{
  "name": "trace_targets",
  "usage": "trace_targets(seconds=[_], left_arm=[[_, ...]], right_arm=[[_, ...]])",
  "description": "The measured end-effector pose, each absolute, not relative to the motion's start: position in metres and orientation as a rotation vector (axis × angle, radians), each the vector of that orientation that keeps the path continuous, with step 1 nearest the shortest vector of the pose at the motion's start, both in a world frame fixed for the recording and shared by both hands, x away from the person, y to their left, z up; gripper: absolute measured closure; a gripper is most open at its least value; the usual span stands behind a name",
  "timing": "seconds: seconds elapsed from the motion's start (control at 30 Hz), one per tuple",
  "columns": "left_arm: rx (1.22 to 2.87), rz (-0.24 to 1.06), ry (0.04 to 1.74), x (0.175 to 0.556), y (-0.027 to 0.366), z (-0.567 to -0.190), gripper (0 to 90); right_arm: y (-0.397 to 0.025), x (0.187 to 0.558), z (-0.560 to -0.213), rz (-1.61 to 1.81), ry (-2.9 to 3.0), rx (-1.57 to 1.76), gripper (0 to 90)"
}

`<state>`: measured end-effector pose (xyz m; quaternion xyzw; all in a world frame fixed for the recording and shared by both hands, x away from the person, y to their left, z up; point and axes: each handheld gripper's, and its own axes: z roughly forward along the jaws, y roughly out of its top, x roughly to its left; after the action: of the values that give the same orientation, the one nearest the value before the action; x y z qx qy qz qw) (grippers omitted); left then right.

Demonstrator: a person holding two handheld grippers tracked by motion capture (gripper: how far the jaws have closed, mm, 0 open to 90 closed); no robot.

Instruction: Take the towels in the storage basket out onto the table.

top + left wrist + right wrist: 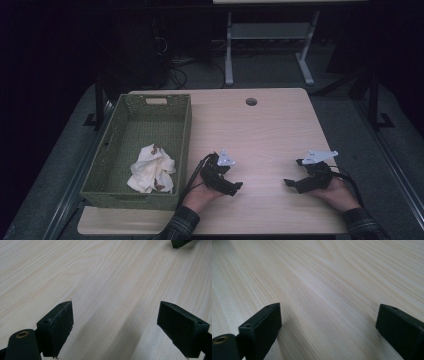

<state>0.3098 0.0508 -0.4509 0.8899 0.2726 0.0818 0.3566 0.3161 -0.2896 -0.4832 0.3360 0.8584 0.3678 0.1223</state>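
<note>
In the high view my left gripper [232, 175] rests low over the front middle of the light wood table [265, 130], held in a hand, and points right. My right gripper [292, 172] sits further right and points left toward it. Bare wood lies between them. In the left gripper view my left gripper [115, 315] is open, with only wood grain between the pads [61, 325]. A jaw tip of the other gripper [180, 243] pokes in at the top right. In the right gripper view my right gripper [329, 315] is open over bare wood.
A green woven basket [186, 135] stands along the table's left side, just left of my left gripper. In it lies a crumpled white tissue [151, 169] with brown stains. A round cable hole [251, 101] is at the table's far edge. Another desk's legs [229, 50] stand behind.
</note>
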Motion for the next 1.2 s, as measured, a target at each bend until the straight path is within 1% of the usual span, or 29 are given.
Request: trace_targets(seconds=[0.2,0.7,0.97,1.2], left_arm=[[2.282,0.204,0.732,0.310,0.053,-0.446,12.9],[2.271,0.220,0.729,0.305,0.051,-0.426,12.9],[2.254,0.233,0.742,0.306,0.057,-0.409,13.0],[2.240,0.231,0.750,0.307,0.060,-0.402,13.1]], right_arm=[[-0.290,0.316,-0.483,1.073,2.505,0.980,5.9],[-0.290,0.316,-0.483,1.073,2.505,0.980,5.9],[-0.290,0.316,-0.483,1.073,2.505,0.980,5.9],[-0.290,0.316,-0.483,1.073,2.506,0.978,5.9]])
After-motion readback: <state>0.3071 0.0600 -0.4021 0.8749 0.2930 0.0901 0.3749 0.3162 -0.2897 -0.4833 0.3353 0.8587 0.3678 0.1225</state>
